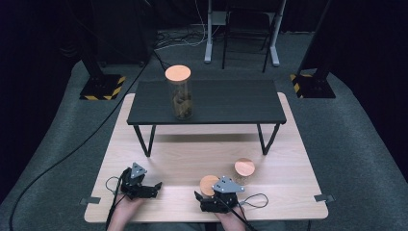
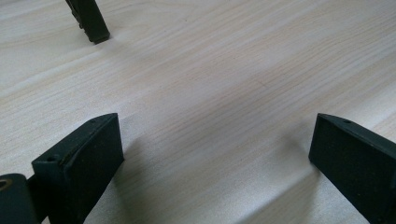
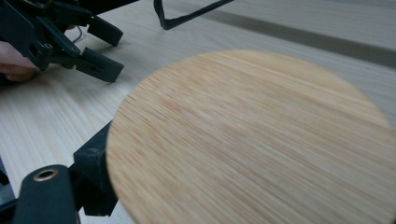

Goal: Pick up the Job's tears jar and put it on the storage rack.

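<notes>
No brand, label or writing is showing legibly on any of the things here; the jars and the grippers are looking plain.

The right gripper is sitting low over the near edge of the light wooden table, with the person's hand coming in behind it from the bottom of the high view. It is reaching at a small jar with a round bamboo lid, and in the right gripper view that lid is lying broad and close above the jaws (so close that it is blurring at the rim). The left-hand jaw is standing right at the lid's edge, while the other jaw is hidden behind the lid; I cannot tell whether the pads are pressing on the jar or still standing off it.

A second small jar with the same kind of lid is standing just beside it, a little farther back and to the right.

The left gripper is resting near the table's front left, pointing toward the right gripper, its jaws standing wide apart with only bare wood between them.

A tall glass jar, also bamboo-lidded and holding something brown, is standing on the dark raised shelf at the back of the table.
</notes>
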